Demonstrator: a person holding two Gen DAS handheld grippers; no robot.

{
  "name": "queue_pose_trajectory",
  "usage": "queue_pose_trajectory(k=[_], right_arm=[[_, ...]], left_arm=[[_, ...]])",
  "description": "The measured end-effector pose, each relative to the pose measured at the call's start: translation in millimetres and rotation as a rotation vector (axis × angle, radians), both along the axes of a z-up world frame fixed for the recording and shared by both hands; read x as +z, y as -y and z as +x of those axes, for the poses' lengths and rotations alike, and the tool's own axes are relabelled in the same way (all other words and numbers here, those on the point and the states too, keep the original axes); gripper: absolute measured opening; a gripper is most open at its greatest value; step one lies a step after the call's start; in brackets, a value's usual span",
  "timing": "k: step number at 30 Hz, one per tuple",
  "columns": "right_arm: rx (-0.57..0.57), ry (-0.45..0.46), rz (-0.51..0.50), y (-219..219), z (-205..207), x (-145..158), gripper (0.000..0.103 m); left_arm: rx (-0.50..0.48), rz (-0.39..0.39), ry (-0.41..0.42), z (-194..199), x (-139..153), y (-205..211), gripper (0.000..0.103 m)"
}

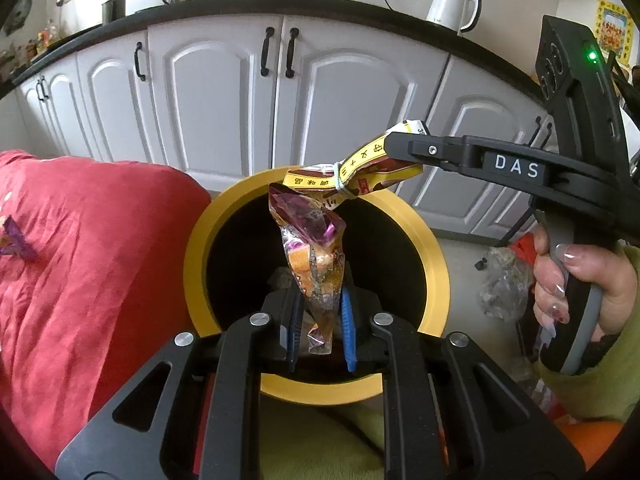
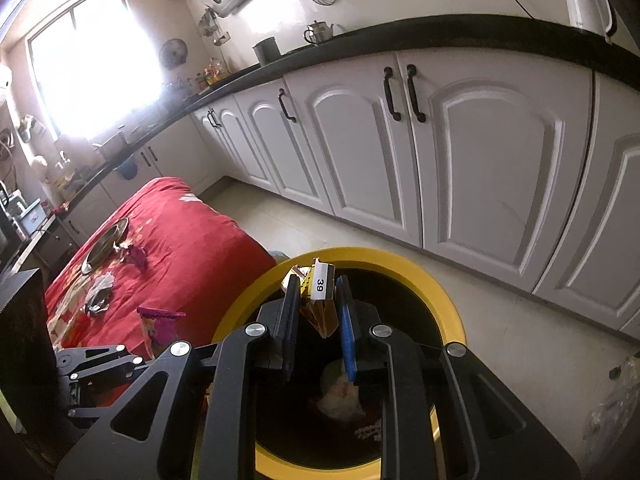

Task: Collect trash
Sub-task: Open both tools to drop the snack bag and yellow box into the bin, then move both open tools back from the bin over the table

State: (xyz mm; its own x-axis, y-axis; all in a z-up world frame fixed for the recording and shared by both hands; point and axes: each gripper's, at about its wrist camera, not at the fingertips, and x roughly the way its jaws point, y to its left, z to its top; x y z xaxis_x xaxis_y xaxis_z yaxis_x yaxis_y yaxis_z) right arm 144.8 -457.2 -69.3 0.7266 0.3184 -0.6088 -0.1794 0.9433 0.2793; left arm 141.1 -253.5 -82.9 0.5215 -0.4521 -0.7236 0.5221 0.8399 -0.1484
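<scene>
A black bin with a yellow rim (image 1: 192,256) stands open below both grippers. My left gripper (image 1: 320,320) is shut on a crumpled purple and clear snack wrapper (image 1: 316,256), which stands up between the blue pads over the bin's mouth. From the right, my right gripper (image 1: 400,152) reaches in, shut on a yellow and brown packet (image 1: 360,170) tied with a rubber band. In the right wrist view the right gripper (image 2: 318,310) clamps that packet (image 2: 320,286), which carries a "39" label, above the bin's rim (image 2: 452,312). Pale trash (image 2: 340,396) lies at the bin's bottom.
A red cloth (image 1: 80,260) covers a table left of the bin, with a metal plate (image 2: 104,244), a purple wrapper (image 2: 136,256) and a foil scrap (image 2: 98,300) on it. White cabinets (image 1: 240,100) run behind. A clear plastic bag (image 1: 504,284) lies on the floor right of the bin.
</scene>
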Motion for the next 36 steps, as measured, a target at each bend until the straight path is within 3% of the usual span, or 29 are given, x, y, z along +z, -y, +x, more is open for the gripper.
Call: queue_pose_trajectory(k=[8, 10, 13, 18, 25, 36], right_arm=[[-0.003, -0.026, 0.025, 3.7, 4.3, -8.4, 0.020], [-0.004, -0.029, 0.030, 3.1, 5.4, -8.9, 0.022], [-0.018, -0.039, 0.053, 7.8, 7.0, -10.7, 0.022], [-0.045, -0.041, 0.071, 13.7, 7.1, -10.8, 0.034], [-0.051, -0.007, 0.052, 11.0, 1.9, -2.1, 0.048], [0.006, 0.036, 0.023, -13.5, -6.7, 15.6, 0.060]], left_arm=[[-0.003, 0.003, -0.025, 6.6, -10.9, 3.4, 0.013], [0.003, 0.002, -0.027, 7.5, -12.1, 3.1, 0.030], [0.012, -0.002, -0.030, 8.0, -12.9, 0.7, 0.041], [0.025, -0.007, -0.034, 7.1, -11.8, -4.3, 0.058], [0.081, -0.018, -0.027, 5.3, -4.0, -18.6, 0.092], [0.198, -0.025, 0.045, -3.1, 20.4, -56.4, 0.092]])
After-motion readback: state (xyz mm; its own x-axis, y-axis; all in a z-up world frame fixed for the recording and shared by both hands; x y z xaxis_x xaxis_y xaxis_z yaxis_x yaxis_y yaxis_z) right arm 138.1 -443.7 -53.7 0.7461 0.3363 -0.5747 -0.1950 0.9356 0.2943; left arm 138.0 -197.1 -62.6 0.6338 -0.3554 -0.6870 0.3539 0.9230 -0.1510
